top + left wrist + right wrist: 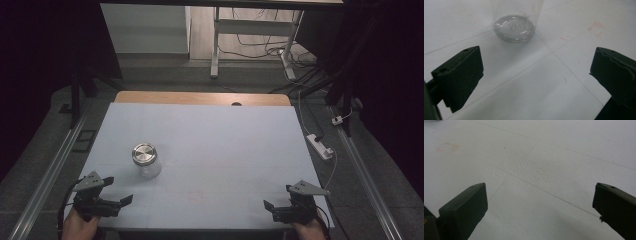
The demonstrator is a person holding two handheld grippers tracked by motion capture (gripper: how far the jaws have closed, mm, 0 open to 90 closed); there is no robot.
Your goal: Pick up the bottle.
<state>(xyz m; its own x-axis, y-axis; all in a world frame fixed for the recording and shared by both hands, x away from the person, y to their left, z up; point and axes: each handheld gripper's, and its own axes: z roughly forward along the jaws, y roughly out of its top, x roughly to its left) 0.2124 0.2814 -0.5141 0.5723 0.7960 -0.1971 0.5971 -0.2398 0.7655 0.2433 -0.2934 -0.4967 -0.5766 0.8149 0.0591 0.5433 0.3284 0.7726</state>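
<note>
A clear glass jar point(146, 161) with a metal lid stands upright on the white table point(225, 135) toward its near-left corner, just beyond the left tongs point(118, 191), while the right tongs point(278, 197) sit at the near-right corner, both with jaws spread apart and empty.

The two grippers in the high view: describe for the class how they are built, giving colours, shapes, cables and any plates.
Both the left gripper and the right gripper are black, blocky tools with two flat-faced black jaws. Each carries a grey three-cornered plate on top, dotted with small holes. A thin dark cable trails from each back toward the person. A bare hand grips each from the table's near edge; no sleeves are visible.
</note>
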